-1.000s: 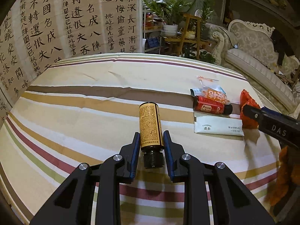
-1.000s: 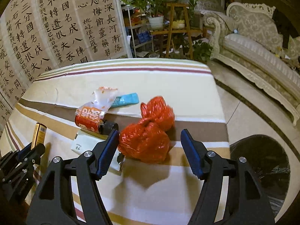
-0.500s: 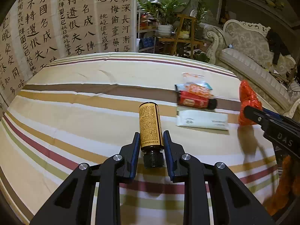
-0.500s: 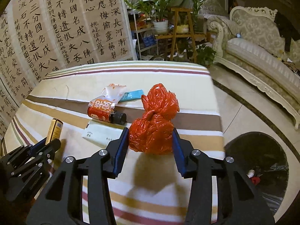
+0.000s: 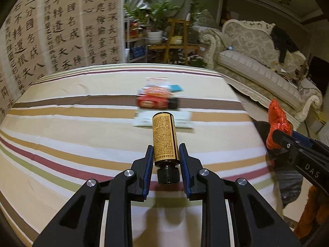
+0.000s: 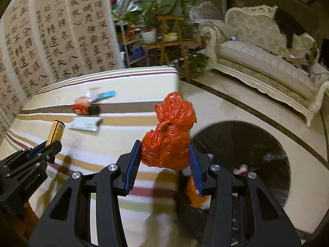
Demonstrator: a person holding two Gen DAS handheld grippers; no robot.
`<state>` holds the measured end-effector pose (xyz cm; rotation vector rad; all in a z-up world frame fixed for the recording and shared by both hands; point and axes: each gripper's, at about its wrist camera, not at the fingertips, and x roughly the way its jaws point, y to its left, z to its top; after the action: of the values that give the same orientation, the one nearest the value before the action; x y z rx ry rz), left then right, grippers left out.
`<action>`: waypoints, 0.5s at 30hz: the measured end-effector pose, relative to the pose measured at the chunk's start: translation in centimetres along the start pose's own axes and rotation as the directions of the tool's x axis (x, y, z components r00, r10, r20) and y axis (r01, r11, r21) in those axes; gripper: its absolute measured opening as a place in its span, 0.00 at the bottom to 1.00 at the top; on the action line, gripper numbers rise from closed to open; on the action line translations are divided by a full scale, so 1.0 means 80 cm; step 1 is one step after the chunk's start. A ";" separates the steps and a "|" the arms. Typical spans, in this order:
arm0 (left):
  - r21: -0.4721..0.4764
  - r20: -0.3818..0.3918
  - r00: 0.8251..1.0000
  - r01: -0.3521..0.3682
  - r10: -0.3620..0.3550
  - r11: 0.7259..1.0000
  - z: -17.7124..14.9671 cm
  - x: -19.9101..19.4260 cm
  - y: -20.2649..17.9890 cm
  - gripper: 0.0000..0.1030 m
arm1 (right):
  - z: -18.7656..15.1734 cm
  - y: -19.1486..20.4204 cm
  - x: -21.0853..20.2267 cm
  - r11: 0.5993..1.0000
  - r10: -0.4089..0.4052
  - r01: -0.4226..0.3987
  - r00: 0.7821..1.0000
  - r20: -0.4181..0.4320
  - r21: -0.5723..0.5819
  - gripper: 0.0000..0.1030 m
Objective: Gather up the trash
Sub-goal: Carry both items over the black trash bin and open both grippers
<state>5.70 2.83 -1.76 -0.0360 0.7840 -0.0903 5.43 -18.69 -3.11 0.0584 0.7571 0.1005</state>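
Crinkled glossy plastic bag (image 6: 168, 144), matt paper-labelled bottle (image 5: 164, 138), and a smooth striped cloth (image 5: 72, 144).

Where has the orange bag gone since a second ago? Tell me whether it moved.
Yes. The orange bag, clamped in the right gripper, was lifted off the striped table and carried right, past its edge, toward the dark bin.

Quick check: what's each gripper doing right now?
Left gripper: shut on the bottle.
Right gripper: shut on the red bag.
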 end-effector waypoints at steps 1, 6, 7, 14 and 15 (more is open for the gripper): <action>0.008 0.000 1.000 0.007 -0.007 1.000 -0.001 0.000 -0.007 0.25 | -0.005 -0.010 -0.003 1.000 -0.013 0.013 1.000 0.000 0.014 0.42; 0.058 0.001 0.999 0.051 -0.051 0.997 -0.006 -0.001 -0.051 0.25 | -0.024 -0.054 -0.017 0.996 -0.061 0.060 0.998 0.003 0.071 0.42; 0.068 0.001 0.998 0.059 -0.059 0.996 -0.007 -0.001 -0.059 0.25 | -0.027 -0.063 -0.020 0.994 -0.072 0.071 0.997 0.003 0.082 0.42; 0.140 -0.011 0.993 0.118 -0.117 0.983 -0.009 0.008 -0.119 0.25 | -0.043 -0.104 -0.030 0.982 -0.143 0.141 0.990 0.008 0.126 0.42; 0.150 -0.010 0.993 0.122 -0.122 0.981 -0.008 0.008 -0.126 0.25 | -0.045 -0.110 -0.031 0.980 -0.150 0.148 0.989 0.007 0.134 0.42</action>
<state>4.99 -7.29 -2.03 0.0590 0.7735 -0.2654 1.78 -27.62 -4.84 0.1292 0.7479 -0.0931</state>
